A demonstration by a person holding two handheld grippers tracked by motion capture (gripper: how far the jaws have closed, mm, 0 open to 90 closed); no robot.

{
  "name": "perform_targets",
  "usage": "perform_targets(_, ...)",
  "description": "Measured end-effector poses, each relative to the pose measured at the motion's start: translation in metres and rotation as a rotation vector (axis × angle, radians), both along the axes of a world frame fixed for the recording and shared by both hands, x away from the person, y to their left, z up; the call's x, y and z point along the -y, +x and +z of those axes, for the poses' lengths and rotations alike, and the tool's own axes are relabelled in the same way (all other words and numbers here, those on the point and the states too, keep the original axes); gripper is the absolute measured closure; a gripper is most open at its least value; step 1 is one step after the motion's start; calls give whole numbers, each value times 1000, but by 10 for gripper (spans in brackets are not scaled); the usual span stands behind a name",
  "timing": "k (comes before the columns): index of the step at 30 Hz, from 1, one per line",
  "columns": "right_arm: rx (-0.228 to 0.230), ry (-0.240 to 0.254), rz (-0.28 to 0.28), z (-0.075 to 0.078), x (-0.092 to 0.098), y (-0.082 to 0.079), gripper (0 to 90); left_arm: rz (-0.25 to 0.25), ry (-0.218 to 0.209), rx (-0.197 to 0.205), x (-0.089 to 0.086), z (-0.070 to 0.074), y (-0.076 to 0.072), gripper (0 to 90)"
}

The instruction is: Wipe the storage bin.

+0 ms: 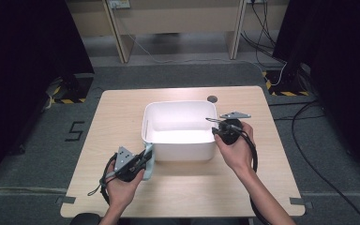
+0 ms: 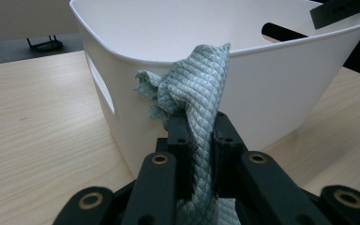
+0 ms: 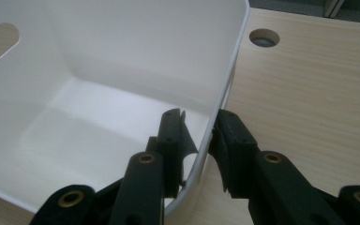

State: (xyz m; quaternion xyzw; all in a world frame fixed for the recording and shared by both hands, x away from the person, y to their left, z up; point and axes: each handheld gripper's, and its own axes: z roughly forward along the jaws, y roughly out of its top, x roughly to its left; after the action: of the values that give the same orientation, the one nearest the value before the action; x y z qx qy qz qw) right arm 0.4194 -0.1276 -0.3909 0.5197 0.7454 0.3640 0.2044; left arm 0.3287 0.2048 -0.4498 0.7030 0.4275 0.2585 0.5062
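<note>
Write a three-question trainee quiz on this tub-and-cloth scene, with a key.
1. True or false: the left gripper is clamped on a pale green cloth.
2. Where do the right gripper's jaws stand relative to the white tub? A) both inside it B) one inside and one outside its wall C) both well away from it
3. Fill in: in the high view, the round hole in the table lies just beyond the tub's far ____ corner.

Key: 1 true; 2 B, the jaws straddle the rim, though whether the pads press on it is unclear; 3 right.
</note>
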Motion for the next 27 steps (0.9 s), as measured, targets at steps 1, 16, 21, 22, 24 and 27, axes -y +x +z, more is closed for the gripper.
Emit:
perform_targets(1, -1, 5, -2, 0, 0, 0, 731, -1, -1, 0, 0, 0, 0, 809)
perform_targets(16, -1, 12, 4, -1, 2, 1, 733, -8, 18, -2, 2, -2, 2, 805)
perform_targets(21, -2, 17, 7, -1, 3, 2, 732, -10, 19, -2, 2, -3, 3, 805)
perform_targets(22, 0, 15, 7, -1, 3, 1, 732, -11, 19, -1, 2, -3, 3, 805)
perform_targets(24, 0, 14, 7, -1, 2, 1, 732, -12, 23, -1, 2, -3, 3, 805)
perform_targets(27, 0, 13, 8, -1, 3, 1, 732, -11, 25, 1, 3, -5, 3, 805)
